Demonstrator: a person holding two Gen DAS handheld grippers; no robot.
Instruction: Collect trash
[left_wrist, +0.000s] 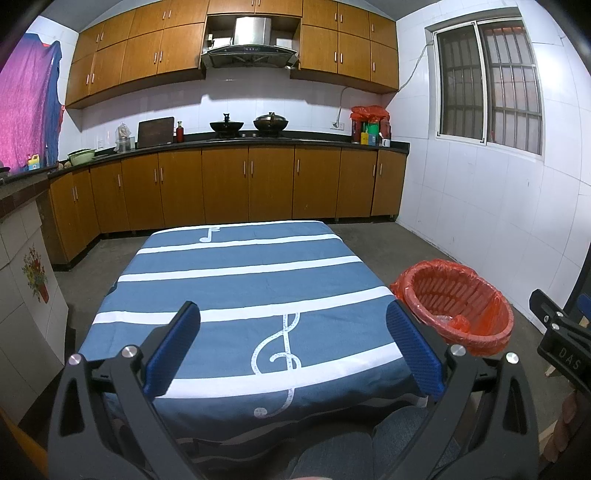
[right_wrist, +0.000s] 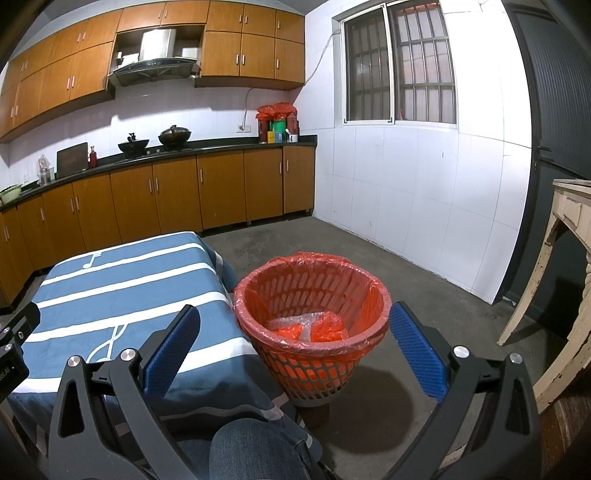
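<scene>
A red mesh waste basket (right_wrist: 312, 321) lined with a red plastic bag stands on the floor just right of the table; it also shows at the right of the left wrist view as the basket (left_wrist: 456, 306). Crumpled clear plastic and a red wad (right_wrist: 306, 326) lie at its bottom. My right gripper (right_wrist: 293, 341) is open, held in front of and slightly above the basket's near rim. My left gripper (left_wrist: 293, 341) is open over the near part of the blue striped tablecloth (left_wrist: 236, 280), nothing between its fingers. No loose trash shows on the cloth.
Wooden cabinets and a dark counter (left_wrist: 240, 142) with woks run along the far wall. A worn cream table (right_wrist: 565, 251) stands at the right by a dark door. A person's jeans-clad knees (right_wrist: 255, 446) sit below the grippers. Concrete floor (right_wrist: 388, 251) lies beyond the basket.
</scene>
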